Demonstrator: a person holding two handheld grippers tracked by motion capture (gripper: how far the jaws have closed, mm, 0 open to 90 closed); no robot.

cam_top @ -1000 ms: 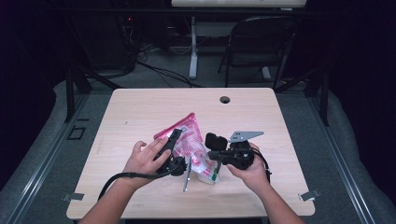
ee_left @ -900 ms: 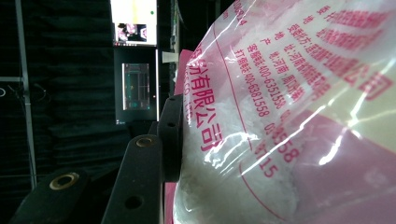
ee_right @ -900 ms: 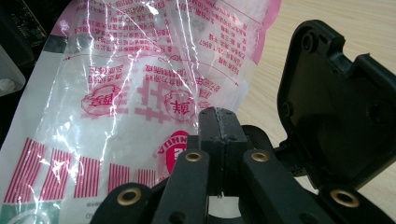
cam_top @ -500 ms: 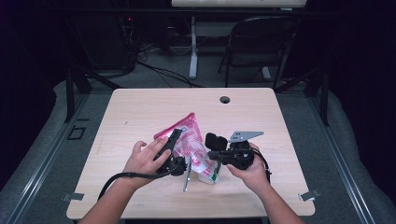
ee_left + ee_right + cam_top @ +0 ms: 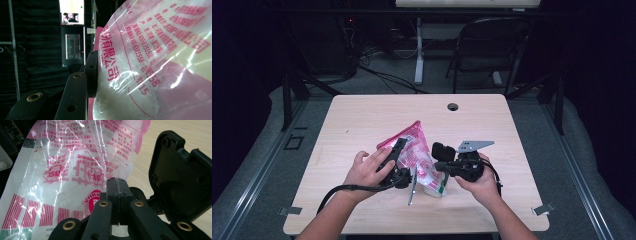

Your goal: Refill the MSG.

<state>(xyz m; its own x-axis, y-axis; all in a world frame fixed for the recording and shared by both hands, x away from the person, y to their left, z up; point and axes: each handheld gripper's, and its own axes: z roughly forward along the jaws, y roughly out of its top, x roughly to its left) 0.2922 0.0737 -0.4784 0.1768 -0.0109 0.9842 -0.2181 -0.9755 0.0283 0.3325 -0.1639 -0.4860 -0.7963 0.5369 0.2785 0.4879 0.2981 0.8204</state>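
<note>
A clear plastic bag (image 5: 414,152) printed in pink and red, holding a white granular or flaky filling, is held up off the table (image 5: 362,115) between the two grippers, over the near half of the tabletop and closer to the front edge than to the back edge. The lifting is judged done; whatever comes next, be it opening, turning or setting the bag down, is not yet begun, and no opening or tear in the bag can be made out. The left gripper (image 5: 396,162) is clamped on the bag's left side: in the left gripper view one black jaw is seen pressed flat against the bulging film (image 5: 155,65), the other being hidden behind the bag. The right gripper (image 5: 116,185) has its jaws brought fully together; in the right gripper view they meet at the bag's lower printed edge (image 5: 75,175), but whether a fold of film is pinched between them cannot be told. The film is thin, glossy and creased, with bright glints along the wrinkles, and it sags where the filling gathers. The table is a pale wood-grain board with rounded corners and a small round cable hole (image 5: 453,106) near the back edge. A slim grey stick-like object (image 5: 411,189) is seen below the bag near the front edge.
</note>
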